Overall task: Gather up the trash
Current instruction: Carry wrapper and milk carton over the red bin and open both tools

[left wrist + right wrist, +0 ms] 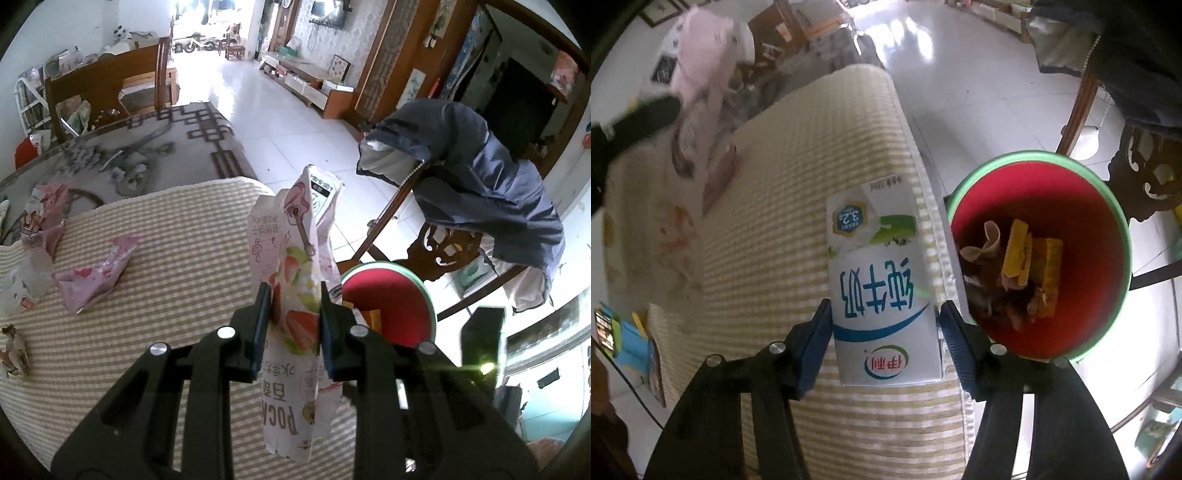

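- Left tool (293, 314) is clamped on a crinkly pink strawberry snack wrapper (295, 266), held up just left of the bin (430, 295).
- Right tool (884, 332) grips a white boxy milk carton (882, 295) over the striped woven surface (798, 184), also left of the bin.
- The bin is round, red inside with a green rim, with yellow and brown scraps (1027, 258) in it.

Black claw (293, 314), blue pads (263, 325), silver screws (226, 333)
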A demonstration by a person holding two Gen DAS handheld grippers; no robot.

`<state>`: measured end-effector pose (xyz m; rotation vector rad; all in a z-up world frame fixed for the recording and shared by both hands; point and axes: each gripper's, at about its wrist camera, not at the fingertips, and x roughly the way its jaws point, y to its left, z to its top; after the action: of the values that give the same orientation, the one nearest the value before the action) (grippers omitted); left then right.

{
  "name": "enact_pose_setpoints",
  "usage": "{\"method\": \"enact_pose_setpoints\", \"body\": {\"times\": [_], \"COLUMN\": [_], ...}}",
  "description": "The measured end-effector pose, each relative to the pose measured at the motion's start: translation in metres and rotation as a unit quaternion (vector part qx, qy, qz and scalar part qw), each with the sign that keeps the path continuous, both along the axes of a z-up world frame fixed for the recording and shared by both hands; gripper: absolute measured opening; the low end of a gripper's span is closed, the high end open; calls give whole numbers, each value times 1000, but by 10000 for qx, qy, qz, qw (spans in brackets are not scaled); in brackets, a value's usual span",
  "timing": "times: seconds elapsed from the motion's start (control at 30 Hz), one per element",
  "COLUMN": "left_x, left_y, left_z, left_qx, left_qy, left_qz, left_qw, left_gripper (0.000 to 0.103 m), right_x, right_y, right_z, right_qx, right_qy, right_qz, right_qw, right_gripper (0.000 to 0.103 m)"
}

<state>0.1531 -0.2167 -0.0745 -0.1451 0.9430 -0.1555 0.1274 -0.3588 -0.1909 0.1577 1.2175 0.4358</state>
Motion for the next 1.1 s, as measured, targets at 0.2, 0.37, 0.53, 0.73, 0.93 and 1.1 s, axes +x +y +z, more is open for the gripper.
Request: {"method": "enact_pose_setpoints", "body": {"times": [0.2, 0.37, 0.53, 0.73, 0.93, 1.1], "left_x": [8, 19, 24, 16, 2, -11], "left_y": [-33, -74, -99, -97, -70, -27], "left_z": [-12, -24, -26, -20, -12, -7], "left_qx": [-110, -138, -78, 81, 377, 567], "left_qy": [165, 292, 152, -116, -439, -658], "left_qz": [-412, -934, -1156, -1219, -860, -396], "left_qw": [9990, 9951, 9931, 9924, 9946, 9954], "left_gripper": [24, 24, 76, 79, 87, 91], "right_x": [17, 24, 24, 25, 27, 28], "right_y": [-66, -120, -144, -152, -139, -112], "right_z": [19, 25, 28, 29, 28, 33], "right_qx": [149, 316, 439, 547, 623, 640], "right_qy": [-243, -218, -192, -237, -233, -264], "right_qz": [-947, -1679, -2049, -2215, -2144, -1886], "right_qw": [9951, 9851, 9776, 9733, 9745, 9796], "right_gripper": [57, 57, 80, 80, 80, 80]}}
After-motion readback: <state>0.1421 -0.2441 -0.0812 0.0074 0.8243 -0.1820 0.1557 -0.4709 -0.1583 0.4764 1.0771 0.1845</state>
